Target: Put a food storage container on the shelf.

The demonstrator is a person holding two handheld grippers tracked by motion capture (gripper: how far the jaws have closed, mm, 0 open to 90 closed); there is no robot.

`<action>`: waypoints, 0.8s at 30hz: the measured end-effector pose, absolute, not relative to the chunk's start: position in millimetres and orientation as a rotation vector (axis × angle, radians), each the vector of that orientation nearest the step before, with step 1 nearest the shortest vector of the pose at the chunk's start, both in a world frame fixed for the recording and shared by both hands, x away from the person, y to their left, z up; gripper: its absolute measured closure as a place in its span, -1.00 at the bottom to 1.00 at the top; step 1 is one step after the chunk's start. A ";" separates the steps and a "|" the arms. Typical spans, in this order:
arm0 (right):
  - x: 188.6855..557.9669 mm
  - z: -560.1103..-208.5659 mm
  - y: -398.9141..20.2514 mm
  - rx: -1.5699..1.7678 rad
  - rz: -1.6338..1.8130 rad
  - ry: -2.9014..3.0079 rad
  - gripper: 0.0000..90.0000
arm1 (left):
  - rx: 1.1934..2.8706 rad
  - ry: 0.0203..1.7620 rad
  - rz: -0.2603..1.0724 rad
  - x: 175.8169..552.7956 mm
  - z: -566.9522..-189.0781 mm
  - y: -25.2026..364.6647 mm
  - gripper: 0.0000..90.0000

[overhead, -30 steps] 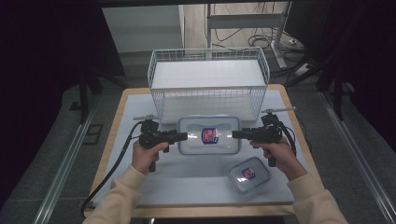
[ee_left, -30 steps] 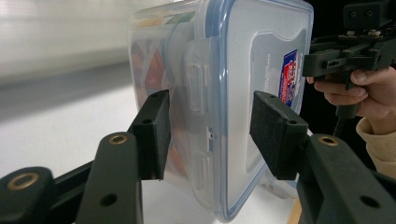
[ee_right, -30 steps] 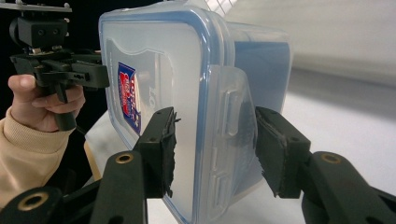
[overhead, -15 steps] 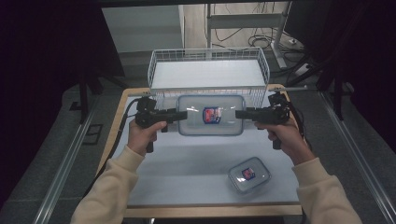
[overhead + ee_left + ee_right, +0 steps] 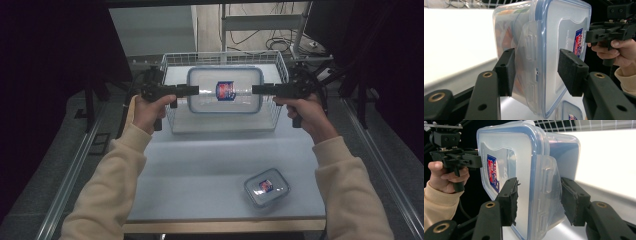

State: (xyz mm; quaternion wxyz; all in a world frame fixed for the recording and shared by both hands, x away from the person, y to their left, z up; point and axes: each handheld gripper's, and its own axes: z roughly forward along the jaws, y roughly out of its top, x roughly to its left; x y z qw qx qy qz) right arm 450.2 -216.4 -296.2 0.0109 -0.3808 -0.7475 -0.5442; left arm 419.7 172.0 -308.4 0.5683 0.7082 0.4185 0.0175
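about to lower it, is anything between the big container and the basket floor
Nothing visible: the large lidded container, held at its ends by the left tongs and right tongs, hangs over the wire basket, whose floor looks bare.

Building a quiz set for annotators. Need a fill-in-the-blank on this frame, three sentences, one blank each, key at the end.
1. The large lidded container is held at its two ends by ____ grippers.
2. It hangs above the wire ____.
3. The small lidded container lies on the ____, near the person's right sleeve.

Missing words: both; basket; table
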 end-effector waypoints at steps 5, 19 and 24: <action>477.0 -287.6 -212.2 -1.190 -1.714 -2.305 0.10 | 1.668 0.988 0.054 443.4 -296.6 175.8 0.10; 532.4 -282.2 -205.8 -1.261 -1.637 -2.268 0.09 | 1.641 1.036 -0.009 493.5 -303.5 180.8 0.10; 542.2 -287.4 -204.4 -1.286 -1.619 -2.251 0.09 | 1.636 1.057 -0.033 503.1 -309.3 181.8 0.10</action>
